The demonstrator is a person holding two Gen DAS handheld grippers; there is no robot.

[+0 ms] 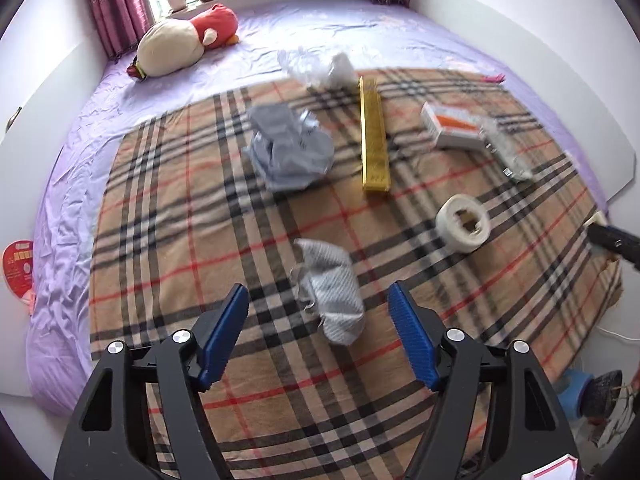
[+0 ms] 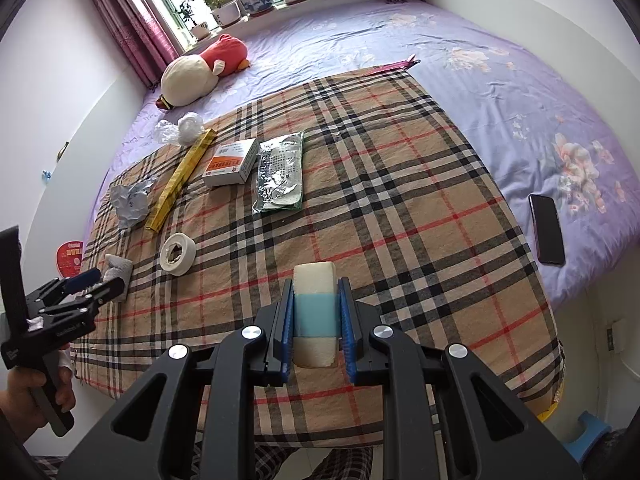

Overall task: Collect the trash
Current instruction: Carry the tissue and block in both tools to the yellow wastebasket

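Left gripper: your left gripper (image 1: 318, 314) has its blue pads spread wide, low in the left wrist view, gripping nothing.
Grey wrapper: the crumpled grey wrapper (image 1: 332, 292) lies on the plaid cloth (image 1: 168, 240) in the gap between those pads, nearer the right pad, and touches neither as far as the blurred view shows.
Right gripper: your right gripper (image 2: 316, 320) is clamped on a foam block (image 2: 314, 304), white at both ends with a blue band in the middle; the pads press its long sides at lower centre of the right wrist view.
Tape roll: a white tape roll (image 1: 464, 222) lies right of centre in the left wrist view, well apart from the open pads.
Gold box: a long gold box (image 1: 375, 140) lies above centre, just right of a crumpled grey-blue bag (image 1: 288, 148).
Carton: a white and orange carton (image 2: 230, 162) sits upper left in the right wrist view, just beside a clear blister pack (image 2: 280, 170).
Clear plastic: a clear plastic bag (image 1: 316, 66) lies at the far edge of the cloth.
Bed: a purple sheet (image 2: 500, 80) carries a plush toy (image 2: 204, 70) at upper left and a phone (image 2: 547, 229) at the right edge.
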